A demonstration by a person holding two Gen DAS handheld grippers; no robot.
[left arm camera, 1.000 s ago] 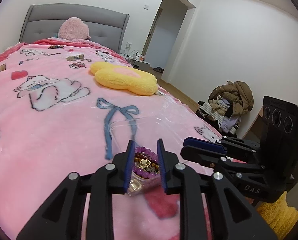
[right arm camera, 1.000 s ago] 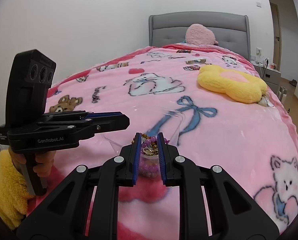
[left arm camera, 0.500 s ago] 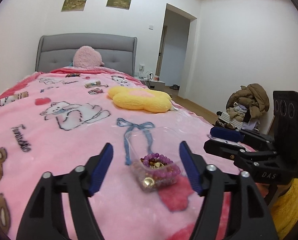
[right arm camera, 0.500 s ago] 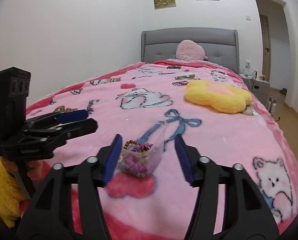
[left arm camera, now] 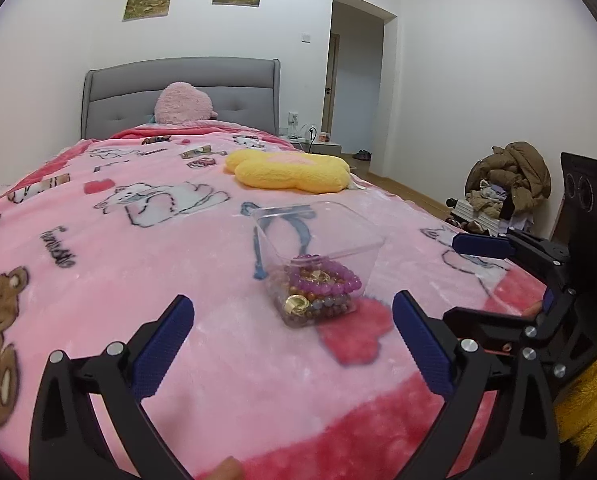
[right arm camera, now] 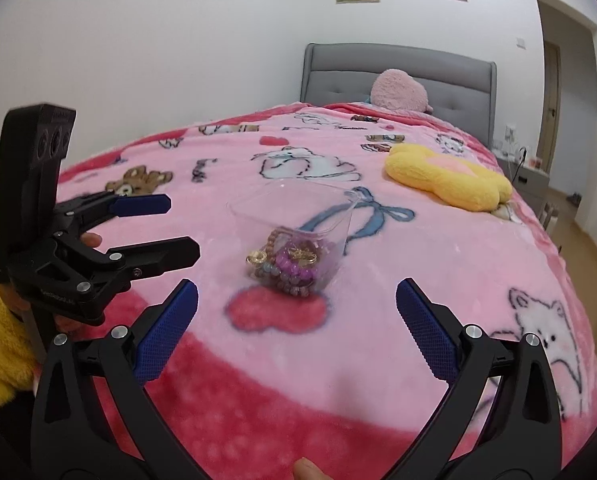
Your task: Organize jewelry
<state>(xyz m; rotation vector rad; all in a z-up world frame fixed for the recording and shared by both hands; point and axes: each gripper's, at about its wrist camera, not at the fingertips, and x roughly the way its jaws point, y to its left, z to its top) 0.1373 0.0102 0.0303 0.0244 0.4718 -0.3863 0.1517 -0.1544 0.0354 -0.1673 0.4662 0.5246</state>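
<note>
- Jewelry (left arm camera: 318,288), a heap of purple and brown beaded bracelets with gold pieces, fills the near end of a clear plastic box (left arm camera: 318,236) at frame centre, resting on the pink blanket (left arm camera: 138,280).
- Left hand-held gripper (left arm camera: 294,332): jaws have just been opening and stand wide apart, nothing between them; the box lies straight ahead, just beyond the tips, its long axis running away up-frame.
- Right hand-held gripper (right arm camera: 296,322) likewise has just opened, empty, box ahead; both look about equally near and angle gently downward.
- Farther up-frame: yellow cushion (left arm camera: 290,170), then grey headboard (left arm camera: 178,96).
</note>
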